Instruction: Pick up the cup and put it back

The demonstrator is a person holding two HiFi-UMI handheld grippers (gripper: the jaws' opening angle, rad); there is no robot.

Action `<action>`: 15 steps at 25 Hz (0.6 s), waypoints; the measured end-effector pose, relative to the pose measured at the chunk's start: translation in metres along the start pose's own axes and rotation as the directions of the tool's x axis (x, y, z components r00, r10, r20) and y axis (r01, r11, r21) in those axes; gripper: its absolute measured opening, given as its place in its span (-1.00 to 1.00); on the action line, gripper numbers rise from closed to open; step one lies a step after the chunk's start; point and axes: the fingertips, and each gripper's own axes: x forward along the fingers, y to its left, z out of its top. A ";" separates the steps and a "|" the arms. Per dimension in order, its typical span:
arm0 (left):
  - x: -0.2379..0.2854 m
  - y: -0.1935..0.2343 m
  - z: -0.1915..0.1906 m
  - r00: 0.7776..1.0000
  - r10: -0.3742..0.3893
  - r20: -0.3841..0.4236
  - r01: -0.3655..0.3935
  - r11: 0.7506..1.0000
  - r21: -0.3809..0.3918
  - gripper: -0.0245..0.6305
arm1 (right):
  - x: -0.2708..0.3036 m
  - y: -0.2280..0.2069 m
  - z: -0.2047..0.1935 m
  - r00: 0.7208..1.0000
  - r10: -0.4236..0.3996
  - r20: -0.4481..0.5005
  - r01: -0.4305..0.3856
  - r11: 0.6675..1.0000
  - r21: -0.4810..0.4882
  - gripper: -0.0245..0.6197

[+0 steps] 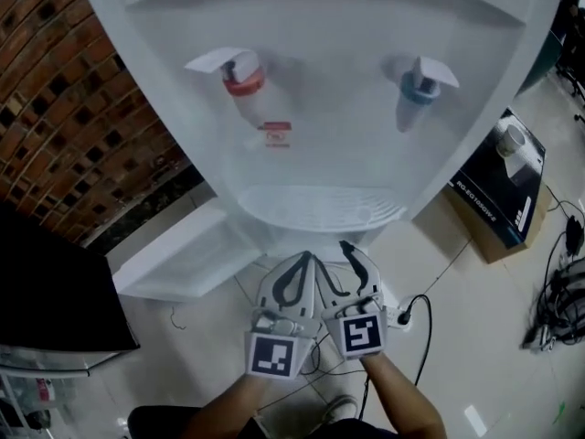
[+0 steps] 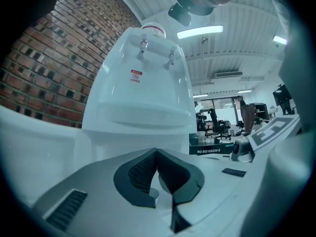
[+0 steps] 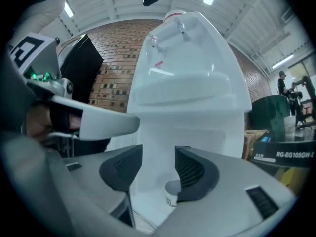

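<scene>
1. Head view, far left: a brick wall (image 1: 55,108) stands beside a white water dispenser (image 1: 320,26), whose red tap (image 1: 243,77) sits left of its blue tap (image 1: 419,88).
2. The left hand-held gripper (image 1: 305,259) is held low before the dispenser's foot. Its jaws meet at the tips with nothing between them.
3. Just beside it, the right hand-held gripper (image 1: 355,265) has its jaws apart, and they press on nothing.
4. The cup (image 3: 171,192) shows only in the right gripper view. It is small and upright at the dispenser's base, beyond the jaw tips and partly hidden behind one jaw. What it stands on cannot be told.
5. Judging by this, nothing is done yet: the lift and the return both remain. The right hand-held gripper looks better placed to take the cup.
6. Far right, a box (image 1: 503,190) lies on the floor (image 1: 457,337), well apart.
</scene>
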 end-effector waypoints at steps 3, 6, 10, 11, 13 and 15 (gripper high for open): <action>-0.003 0.008 -0.027 1.000 0.009 -0.013 -0.009 1.000 0.003 -0.93 | 0.023 -0.009 -0.044 1.000 -0.028 -0.014 0.028 1.000 0.007 -0.12; -0.008 0.019 -0.050 0.999 0.030 -0.037 -0.030 0.999 -0.019 -0.93 | 0.046 -0.020 -0.081 0.997 -0.075 -0.022 0.075 0.997 0.031 -0.10; -0.012 0.028 -0.066 0.998 0.035 -0.044 -0.035 0.999 -0.015 -0.93 | 0.078 -0.029 -0.120 0.993 -0.106 -0.043 0.108 0.993 0.044 0.19; -0.013 0.028 -0.068 0.999 0.030 -0.042 -0.030 0.999 -0.012 -0.93 | 0.086 -0.031 -0.129 0.992 -0.115 -0.050 0.117 0.992 0.047 0.23; -0.013 0.028 -0.071 0.999 0.021 -0.043 -0.021 1.000 -0.007 -0.93 | 0.101 -0.038 -0.142 0.989 -0.136 -0.065 0.139 0.989 0.053 0.32; -0.014 0.030 -0.072 0.999 0.017 -0.047 -0.017 1.000 -0.002 -0.93 | 0.115 -0.043 -0.151 0.985 -0.153 -0.078 0.157 0.986 0.058 0.32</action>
